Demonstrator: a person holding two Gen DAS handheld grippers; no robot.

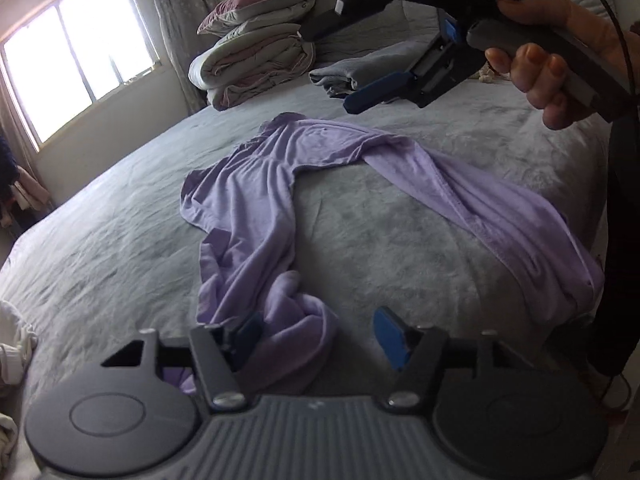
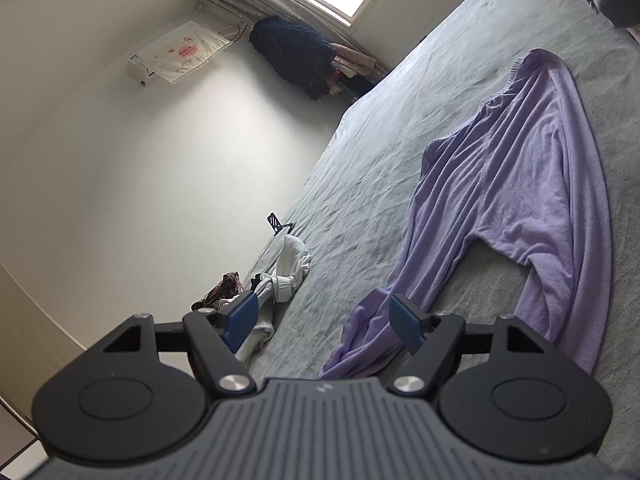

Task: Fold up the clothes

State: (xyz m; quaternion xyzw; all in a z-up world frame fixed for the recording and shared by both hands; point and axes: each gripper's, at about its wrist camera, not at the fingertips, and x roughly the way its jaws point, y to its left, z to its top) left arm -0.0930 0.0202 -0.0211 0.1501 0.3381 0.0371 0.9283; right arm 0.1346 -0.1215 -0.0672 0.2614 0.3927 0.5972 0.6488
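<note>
Each handheld gripper is black, with a ribbed grey grip plate at the bottom of the frame flanked by two round discs. The left gripper (image 1: 320,330) and right gripper (image 2: 320,322) share blue finger pads and silver pivot screws. A black cable (upper right) trails past the hand (image 1: 560,64).

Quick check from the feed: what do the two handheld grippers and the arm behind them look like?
Both grippers are black, with blue pads on the fingers, round side discs and a ribbed grey centre plate. The right gripper has a grey handle with a black cable trailing off it. A dark sleeve hangs along the frame's right edge. No markings are readable.
</note>
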